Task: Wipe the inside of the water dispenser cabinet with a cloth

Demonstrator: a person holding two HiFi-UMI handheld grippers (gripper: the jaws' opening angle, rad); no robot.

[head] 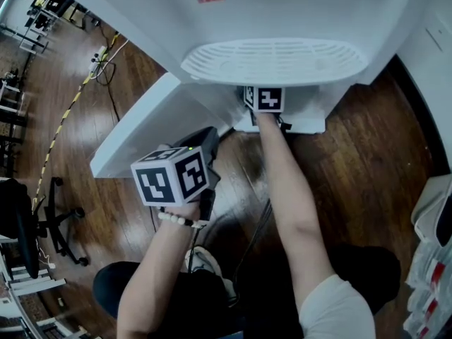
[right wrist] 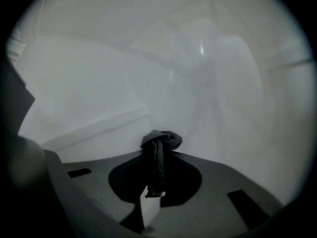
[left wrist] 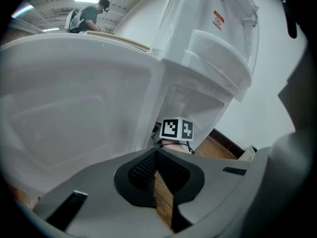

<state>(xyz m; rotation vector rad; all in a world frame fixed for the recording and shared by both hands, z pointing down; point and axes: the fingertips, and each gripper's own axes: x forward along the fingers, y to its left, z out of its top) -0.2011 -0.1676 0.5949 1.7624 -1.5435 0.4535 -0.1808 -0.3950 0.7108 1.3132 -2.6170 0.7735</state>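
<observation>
The white water dispenser point(head: 282, 20) stands ahead, and its cabinet door point(head: 141, 129) swings open to the left. My right gripper point(head: 263, 99) reaches into the cabinet under the drip tray point(head: 275, 61); only its marker cube shows in the head view. In the right gripper view that gripper point(right wrist: 157, 155) is shut on a bunched dark cloth point(right wrist: 161, 142), close to the cabinet's pale inner wall point(right wrist: 148, 73). My left gripper point(head: 208, 138) hangs back outside, near the door's edge. In its own view the left gripper point(left wrist: 157, 157) is shut and holds nothing, and faces the door point(left wrist: 74, 108).
Dark wooden floor point(head: 367, 161) lies around the dispenser. An office chair point(head: 42, 224) and a striped cable point(head: 67, 115) are off to the left. White and red items point(head: 431, 260) sit at the right edge. A person point(left wrist: 89, 16) stands far off.
</observation>
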